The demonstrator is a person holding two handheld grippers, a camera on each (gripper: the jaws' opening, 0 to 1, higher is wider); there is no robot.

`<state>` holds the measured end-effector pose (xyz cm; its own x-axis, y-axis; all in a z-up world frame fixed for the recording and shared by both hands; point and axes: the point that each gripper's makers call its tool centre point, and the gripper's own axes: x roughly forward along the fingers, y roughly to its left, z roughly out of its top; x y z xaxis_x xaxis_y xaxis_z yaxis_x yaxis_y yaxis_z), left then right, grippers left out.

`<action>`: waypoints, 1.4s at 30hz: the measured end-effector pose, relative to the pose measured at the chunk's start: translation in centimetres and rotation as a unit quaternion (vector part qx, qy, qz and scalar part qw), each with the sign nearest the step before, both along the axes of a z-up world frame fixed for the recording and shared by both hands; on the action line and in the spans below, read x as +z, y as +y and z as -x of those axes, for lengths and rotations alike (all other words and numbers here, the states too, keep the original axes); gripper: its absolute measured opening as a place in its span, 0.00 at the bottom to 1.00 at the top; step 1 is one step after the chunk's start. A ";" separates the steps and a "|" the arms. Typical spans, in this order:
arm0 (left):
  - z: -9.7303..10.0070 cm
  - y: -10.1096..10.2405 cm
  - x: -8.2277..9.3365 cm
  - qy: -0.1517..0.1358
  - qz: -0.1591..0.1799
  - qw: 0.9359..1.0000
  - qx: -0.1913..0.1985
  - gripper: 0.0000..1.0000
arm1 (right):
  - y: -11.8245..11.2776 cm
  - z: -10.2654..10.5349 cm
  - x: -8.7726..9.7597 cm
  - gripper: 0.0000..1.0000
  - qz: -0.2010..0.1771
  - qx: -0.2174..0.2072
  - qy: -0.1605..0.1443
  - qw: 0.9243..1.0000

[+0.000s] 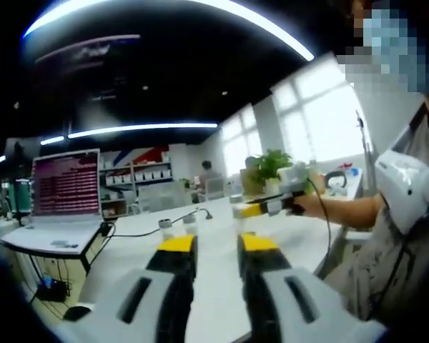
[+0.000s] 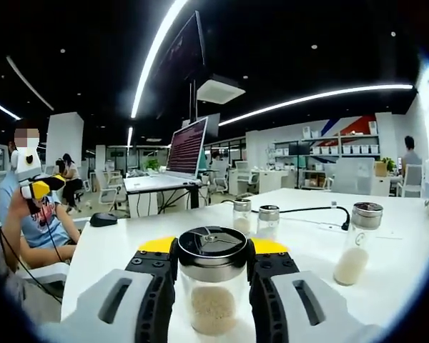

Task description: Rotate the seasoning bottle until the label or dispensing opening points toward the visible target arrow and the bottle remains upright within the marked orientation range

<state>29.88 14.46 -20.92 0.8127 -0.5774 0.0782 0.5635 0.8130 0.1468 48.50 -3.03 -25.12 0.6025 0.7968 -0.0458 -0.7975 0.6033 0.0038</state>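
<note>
Right gripper (image 2: 213, 275) sits at the bottom centre of my right gripper view, its yellow-tipped jaws closed against both sides of the seasoning bottle (image 2: 212, 286). That bottle stands upright on the white table (image 2: 114, 246), with pale grains in the lower part of its clear glass and a dark cap on top. Past it, near the middle of the frame, I see two small shakers (image 2: 256, 218) side by side, and a taller shaker (image 2: 357, 243) at the right. A laptop (image 2: 186, 148) stands open farther back.

Left gripper (image 1: 217, 246), at the bottom of my left gripper view, has its jaws slightly apart and empty over the table. At centre right there I see the right gripper held in a person's hand (image 1: 311, 206).
</note>
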 end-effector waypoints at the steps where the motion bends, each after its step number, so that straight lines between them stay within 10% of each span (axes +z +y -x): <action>1: 0.0 0.0 0.0 0.000 0.000 1.000 0.000 0.24 | 0.0 0.1 0.0 0.38 0.001 0.003 -0.002 1.000; 42: 0.2 -0.5 -0.2 0.004 -0.010 1.000 -0.006 0.24 | -0.1 0.3 0.3 0.38 -0.016 0.198 -0.013 0.980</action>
